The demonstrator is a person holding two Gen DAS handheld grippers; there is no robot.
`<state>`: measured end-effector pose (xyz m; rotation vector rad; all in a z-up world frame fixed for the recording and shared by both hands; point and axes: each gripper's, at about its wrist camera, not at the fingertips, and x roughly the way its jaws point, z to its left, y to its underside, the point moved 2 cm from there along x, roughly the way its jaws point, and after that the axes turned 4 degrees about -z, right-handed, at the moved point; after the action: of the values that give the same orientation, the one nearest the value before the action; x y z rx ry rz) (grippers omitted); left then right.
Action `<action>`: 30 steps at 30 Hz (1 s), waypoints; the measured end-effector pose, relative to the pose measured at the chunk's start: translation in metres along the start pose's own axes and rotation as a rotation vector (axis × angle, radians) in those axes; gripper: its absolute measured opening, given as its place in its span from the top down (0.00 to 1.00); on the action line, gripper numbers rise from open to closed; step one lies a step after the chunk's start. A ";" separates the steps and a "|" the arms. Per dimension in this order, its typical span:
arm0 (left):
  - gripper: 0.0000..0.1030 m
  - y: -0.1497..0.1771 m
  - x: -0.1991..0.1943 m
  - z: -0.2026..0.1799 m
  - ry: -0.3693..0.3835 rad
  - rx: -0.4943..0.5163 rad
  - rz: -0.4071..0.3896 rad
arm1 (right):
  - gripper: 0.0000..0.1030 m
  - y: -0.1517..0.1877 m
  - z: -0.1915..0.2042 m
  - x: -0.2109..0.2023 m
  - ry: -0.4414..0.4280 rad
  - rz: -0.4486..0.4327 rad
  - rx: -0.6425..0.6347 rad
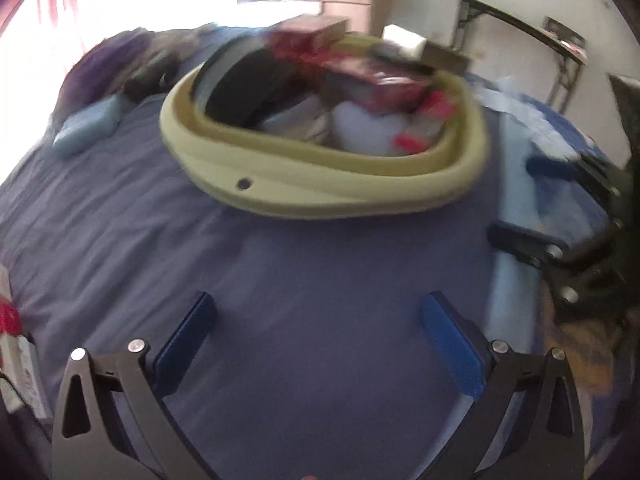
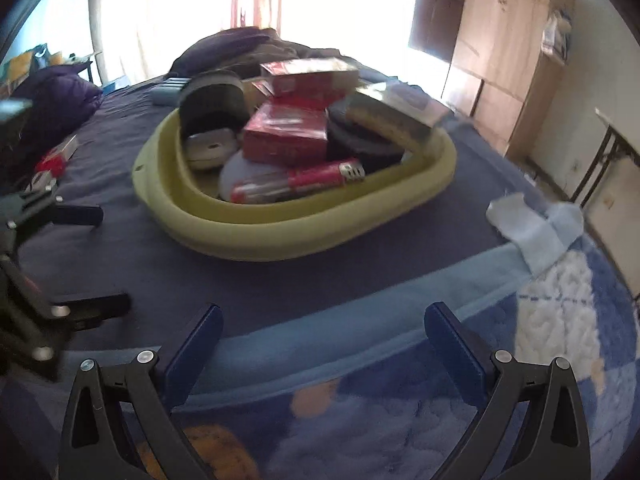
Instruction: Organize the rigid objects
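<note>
The yellow-green tub (image 2: 296, 236) sits on the bed (image 2: 168, 280), long axis running left to right, packed with boxes (image 2: 286, 138). Left gripper (image 1: 318, 312) and right gripper (image 2: 324, 326): fingers spread wide, empty.

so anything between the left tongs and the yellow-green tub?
Nothing. In the left wrist view only bare blue-purple bedsheet runs from the open left tongs up to the yellow-green tub. The right wrist view agrees.
</note>
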<state>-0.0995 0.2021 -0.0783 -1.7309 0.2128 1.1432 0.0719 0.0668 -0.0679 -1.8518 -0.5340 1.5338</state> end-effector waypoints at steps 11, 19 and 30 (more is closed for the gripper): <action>0.00 -0.021 0.020 -0.002 -0.028 0.025 -0.014 | 0.00 -0.013 0.001 0.028 0.005 0.042 -0.002; 0.00 -0.021 0.020 0.000 -0.008 0.014 -0.009 | 0.00 -0.011 0.006 0.028 0.040 0.037 -0.026; 0.00 -0.022 0.021 0.000 -0.007 0.013 -0.008 | 0.00 -0.011 0.005 0.029 0.025 0.047 -0.016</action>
<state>-0.0749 0.2197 -0.0806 -1.7147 0.2081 1.1397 0.0747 0.0957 -0.0804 -1.9055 -0.4954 1.5389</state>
